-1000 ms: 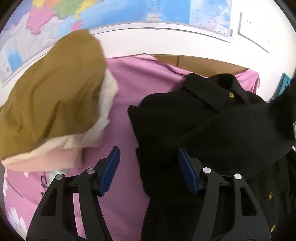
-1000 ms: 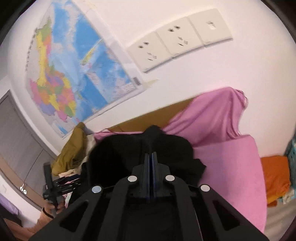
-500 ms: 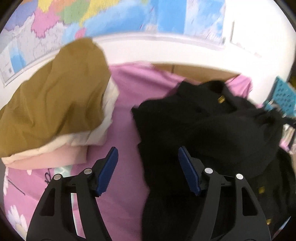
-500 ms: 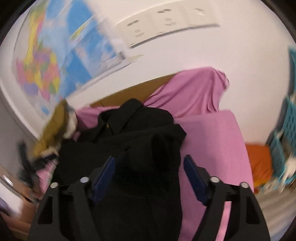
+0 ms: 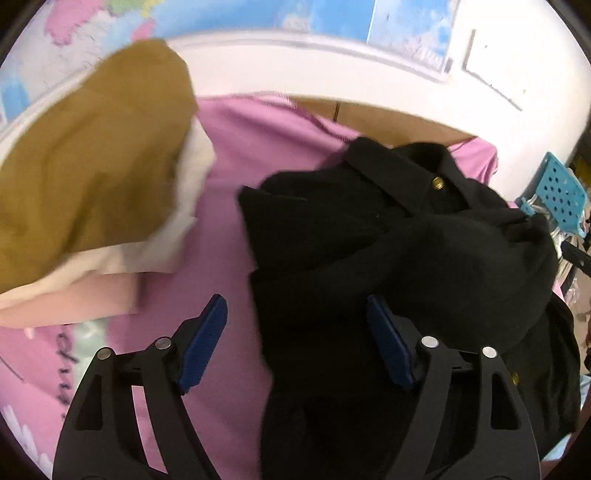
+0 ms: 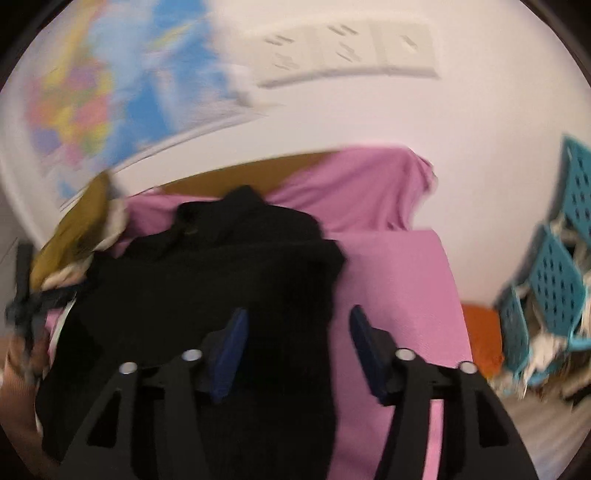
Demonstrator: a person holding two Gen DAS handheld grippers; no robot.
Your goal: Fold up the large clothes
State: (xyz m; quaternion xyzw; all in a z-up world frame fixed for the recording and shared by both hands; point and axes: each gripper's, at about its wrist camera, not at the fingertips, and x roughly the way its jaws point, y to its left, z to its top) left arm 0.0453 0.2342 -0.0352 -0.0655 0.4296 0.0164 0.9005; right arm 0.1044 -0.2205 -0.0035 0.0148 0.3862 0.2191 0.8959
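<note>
A black coat with gold buttons (image 5: pixel 406 243) lies bunched on the pink cloth-covered table (image 5: pixel 236 236), collar toward the wall. My left gripper (image 5: pixel 295 332) is open and empty, held just above the coat's left edge. In the right wrist view the same black coat (image 6: pixel 221 280) lies on the pink cover (image 6: pixel 399 288). My right gripper (image 6: pixel 295 343) is open and empty above the coat's right edge. That view is blurred.
A pile of folded clothes, mustard on top of cream and pale pink (image 5: pixel 88 177), sits at the table's left. A wall map (image 5: pixel 258 14) and sockets (image 6: pixel 343 48) are behind. Blue plastic baskets (image 6: pixel 554 280) and an orange item (image 6: pixel 480 343) stand to the right of the table.
My right gripper, shut on the black fabric a second ago, has opened and let it drop onto the coat, then pulled back. My left gripper stayed open, drifting slightly.
</note>
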